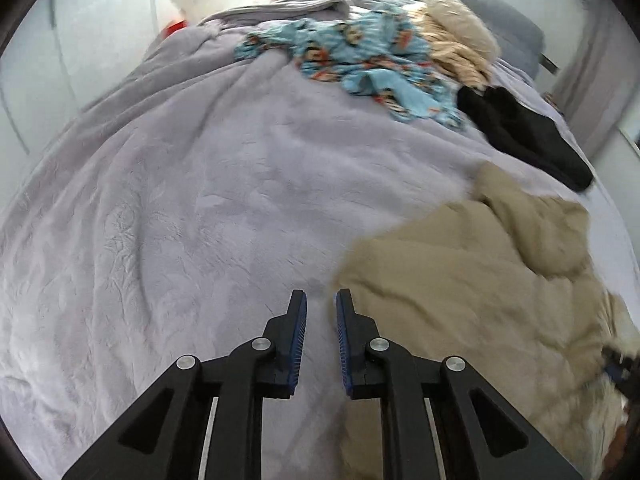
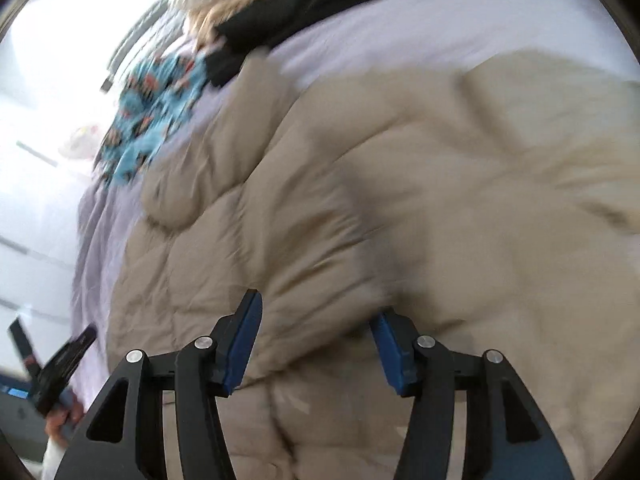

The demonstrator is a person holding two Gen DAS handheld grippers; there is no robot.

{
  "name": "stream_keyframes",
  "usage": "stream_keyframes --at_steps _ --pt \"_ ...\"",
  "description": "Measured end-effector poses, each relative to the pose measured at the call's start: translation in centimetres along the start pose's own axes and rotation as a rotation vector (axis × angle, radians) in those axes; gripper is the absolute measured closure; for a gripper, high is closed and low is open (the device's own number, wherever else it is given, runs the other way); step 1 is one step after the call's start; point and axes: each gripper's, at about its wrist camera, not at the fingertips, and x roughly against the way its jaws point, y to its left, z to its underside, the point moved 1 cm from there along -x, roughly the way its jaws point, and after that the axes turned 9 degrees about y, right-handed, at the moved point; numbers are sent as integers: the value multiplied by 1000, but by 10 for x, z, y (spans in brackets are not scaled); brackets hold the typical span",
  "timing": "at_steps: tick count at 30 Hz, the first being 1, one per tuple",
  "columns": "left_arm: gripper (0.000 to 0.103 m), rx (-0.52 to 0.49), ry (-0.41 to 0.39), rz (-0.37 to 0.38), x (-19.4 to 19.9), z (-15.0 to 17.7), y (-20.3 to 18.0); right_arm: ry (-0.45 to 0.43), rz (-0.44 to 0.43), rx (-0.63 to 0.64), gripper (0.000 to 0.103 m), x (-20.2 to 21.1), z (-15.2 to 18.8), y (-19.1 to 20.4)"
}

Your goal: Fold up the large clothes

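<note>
Status: folding looks only begun. The beige quilted jacket [image 2: 360,184] lies rumpled on the bed [image 1: 180,200], bunched into thick rolls, with no clean fold line or squared edge that I can make out. Judged from its present lie, it has not been flattened or laid out, so spreading, folding in the sides and doubling over all appear to remain.

Position: in the left wrist view the jacket [image 1: 480,264] occupies the near right part of the bed, its left margin close to the near edge. The rest of the lilac cover on the left side is bare.

Appearance: padded, stitched in panels, matte tan fabric, puffy. It should resist lying flat and spring back unless pressed. A rounded roll shows at its far left end in the right wrist view, possibly a collar or hood; motion blur prevents confirming.

Other garments, unfolded, toward the far right part of the bed: a blue patterned garment [image 1: 360,60], a cream fleecy item [image 1: 460,32] and a black garment [image 1: 520,132]. All in loose heaps, so more work is pending there.

Left tongs [image 1: 321,304]: nearly closed, a narrow gap between the pads, nothing held; the tips sit over the cover just beside the jacket's left margin.

Right tongs [image 2: 316,312]: jaws apart, above the jacket's padded surface, no fabric pinched between them.
</note>
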Motion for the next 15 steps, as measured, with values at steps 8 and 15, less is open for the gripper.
stream_keyframes --at_steps 8,15 --pt "86 -123 42 -36 -13 36 -54 -18 -31 149 86 8 -23 24" --pt "86 -115 86 -70 -46 50 -52 99 162 280 86 -44 -32 27"
